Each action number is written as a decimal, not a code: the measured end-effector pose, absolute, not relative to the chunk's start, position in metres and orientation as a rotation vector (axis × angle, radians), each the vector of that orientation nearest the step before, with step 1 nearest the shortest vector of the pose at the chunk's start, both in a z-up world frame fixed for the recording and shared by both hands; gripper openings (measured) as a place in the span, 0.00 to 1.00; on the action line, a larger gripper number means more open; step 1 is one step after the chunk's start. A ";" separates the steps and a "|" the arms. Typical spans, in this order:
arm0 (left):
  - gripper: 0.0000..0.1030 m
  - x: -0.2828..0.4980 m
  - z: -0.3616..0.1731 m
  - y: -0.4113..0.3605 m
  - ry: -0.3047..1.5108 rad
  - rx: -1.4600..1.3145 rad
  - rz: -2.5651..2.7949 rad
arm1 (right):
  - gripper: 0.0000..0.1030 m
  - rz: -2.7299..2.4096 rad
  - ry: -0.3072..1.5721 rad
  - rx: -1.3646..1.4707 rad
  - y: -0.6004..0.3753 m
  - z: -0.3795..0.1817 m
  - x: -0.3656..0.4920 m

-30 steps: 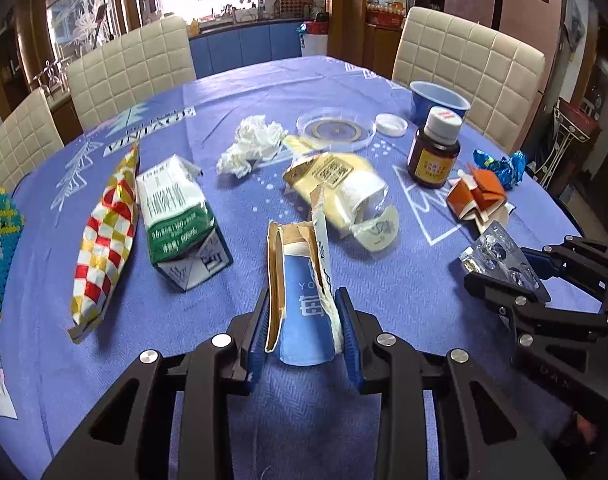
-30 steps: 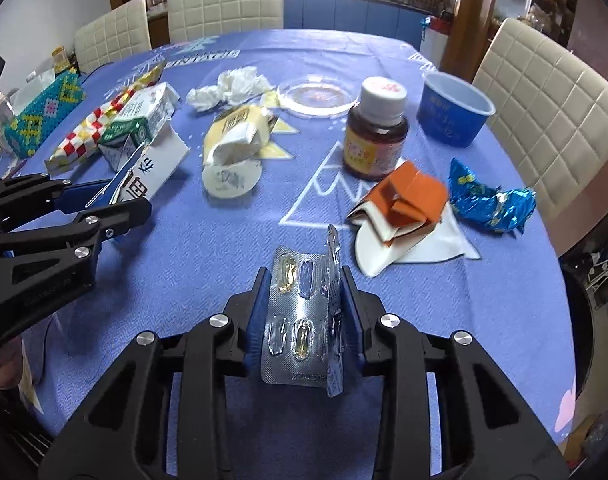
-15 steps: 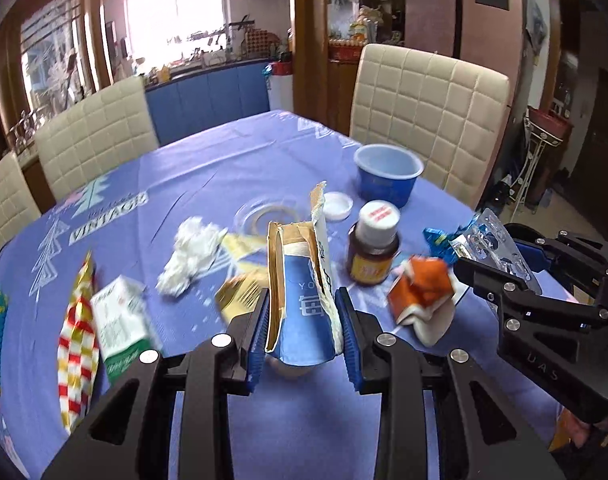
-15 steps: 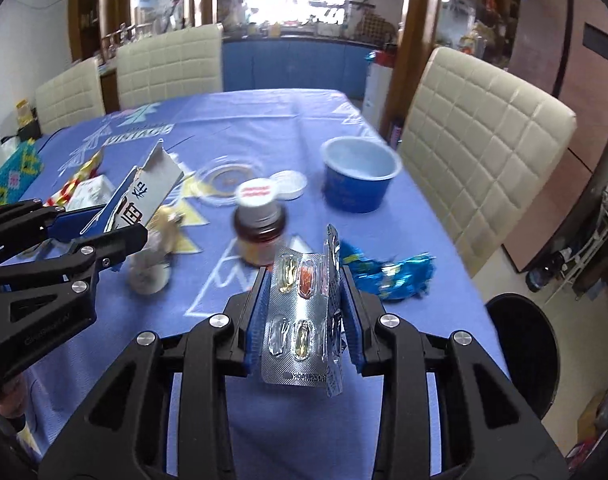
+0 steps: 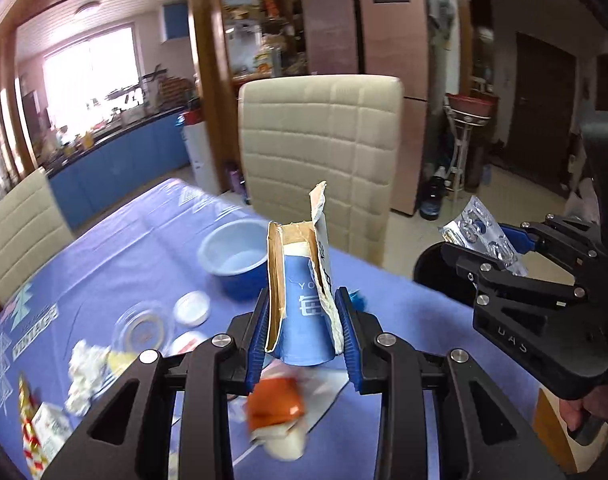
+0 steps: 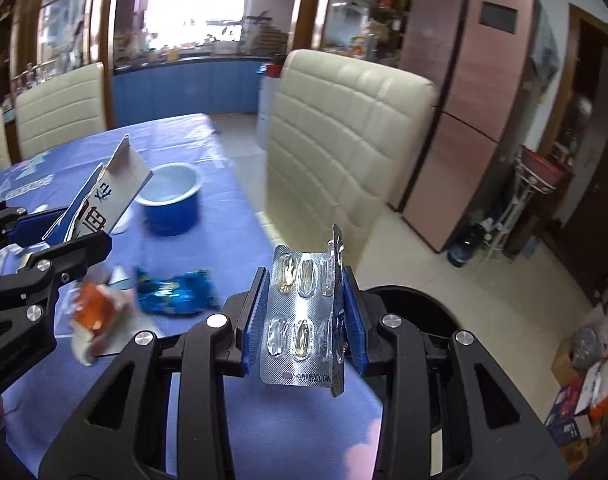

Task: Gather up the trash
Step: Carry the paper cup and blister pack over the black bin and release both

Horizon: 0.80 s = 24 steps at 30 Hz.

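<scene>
Left gripper (image 5: 304, 334) is clamping a torn blue carton (image 5: 302, 300) upright; right gripper (image 6: 304, 320) is pinching a blister pack (image 6: 304, 320) by its edges. Both are hanging above the table's (image 6: 296, 432) right edge, likely heading for the black bin (image 6: 416, 300) just beyond.

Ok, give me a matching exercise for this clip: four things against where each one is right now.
Things:
1. torn blue paper carton
2. silver pill blister pack
3. round blue plastic bowl
4. black round bin

Places:
A. on the floor beside the table
B. clamped in the right tongs
C. standing on the blue tablecloth
D. clamped in the left tongs

Pairs: 1-D, 2-B, 3-C, 4-A
</scene>
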State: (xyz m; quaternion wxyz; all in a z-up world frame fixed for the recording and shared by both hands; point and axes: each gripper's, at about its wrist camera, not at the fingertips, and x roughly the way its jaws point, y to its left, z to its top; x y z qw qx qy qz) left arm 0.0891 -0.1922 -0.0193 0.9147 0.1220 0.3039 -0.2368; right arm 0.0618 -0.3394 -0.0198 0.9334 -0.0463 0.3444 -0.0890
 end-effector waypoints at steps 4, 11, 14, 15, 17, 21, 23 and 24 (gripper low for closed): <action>0.30 0.092 -0.018 -0.227 0.601 0.281 -0.557 | 0.37 -0.278 0.694 -0.071 -0.380 -0.015 0.056; 0.30 0.092 -0.019 -0.274 0.580 0.310 -0.650 | 0.55 -0.364 0.678 -0.048 -0.428 -0.014 0.052; 0.30 0.093 -0.021 -0.289 0.573 0.318 -0.673 | 0.76 -0.415 0.657 -0.079 -0.434 -0.017 0.058; 0.30 0.093 -0.021 -0.293 0.573 0.319 -0.680 | 0.78 -0.434 0.643 -0.087 -0.438 -0.017 0.056; 0.30 0.096 -0.022 -0.303 0.573 0.326 -0.690 | 0.78 -0.455 0.637 -0.091 -0.439 -0.018 0.054; 0.30 0.094 -0.024 -0.322 0.569 0.341 -0.725 | 0.78 -0.498 0.651 -0.087 -0.453 -0.026 0.047; 0.31 0.092 -0.025 -0.331 0.560 0.352 -0.742 | 0.78 -0.531 0.657 -0.085 -0.458 -0.029 0.042; 0.31 0.090 -0.025 -0.335 0.556 0.358 -0.750 | 0.78 -0.541 0.661 -0.078 -0.461 -0.030 0.041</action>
